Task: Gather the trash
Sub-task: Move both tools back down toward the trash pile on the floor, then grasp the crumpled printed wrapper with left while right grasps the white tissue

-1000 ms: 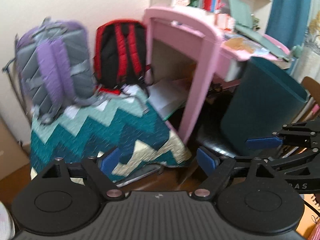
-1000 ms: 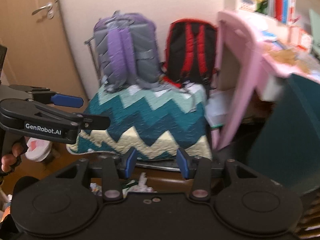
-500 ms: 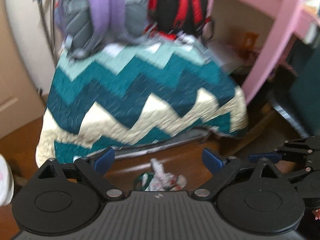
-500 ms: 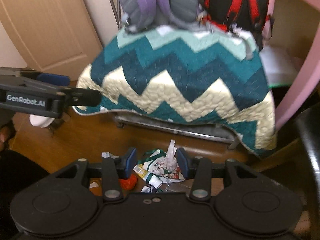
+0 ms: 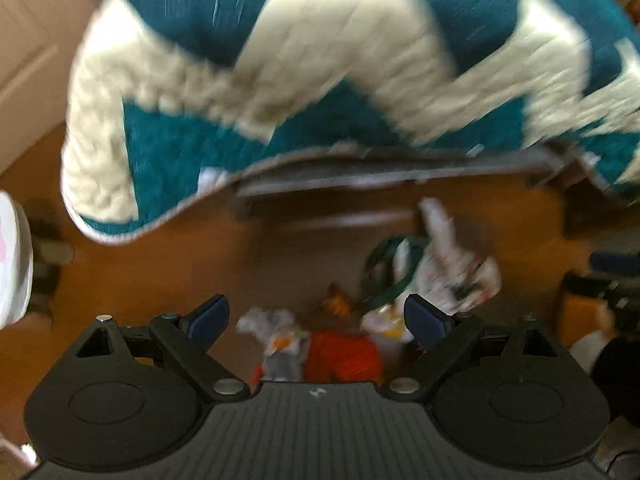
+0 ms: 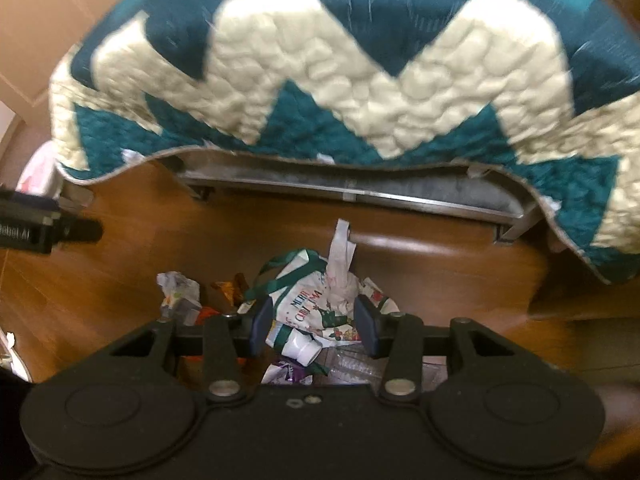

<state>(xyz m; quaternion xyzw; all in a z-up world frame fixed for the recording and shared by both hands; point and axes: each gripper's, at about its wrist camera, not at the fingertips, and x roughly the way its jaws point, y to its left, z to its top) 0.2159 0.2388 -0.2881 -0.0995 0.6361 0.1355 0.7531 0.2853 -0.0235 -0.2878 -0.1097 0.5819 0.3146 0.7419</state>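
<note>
A pile of trash lies on the brown wooden floor. In the right wrist view it holds a white Christmas-print bag with green handles [image 6: 308, 300], a crumpled wrapper [image 6: 178, 292] and a small white bottle [image 6: 302, 346]. My right gripper [image 6: 314, 322] is open and hangs just above the bag, touching nothing. In the blurred left wrist view my left gripper [image 5: 316, 316] is open wide above an orange-red piece [image 5: 340, 354] and a crumpled white wrapper [image 5: 276, 334]; the Christmas-print bag [image 5: 436, 276] lies beyond its right finger.
A teal and cream zigzag quilt [image 6: 360, 80] hangs over a low metal frame [image 6: 352, 194] just behind the trash. The left gripper's arm [image 6: 44, 228] shows at the left edge of the right wrist view. A white object [image 5: 12, 264] stands at far left.
Both grippers have tilted down and moved closer to the floor. The backpacks and pink desk have left the views, and the trash pile now sits between the fingers.
</note>
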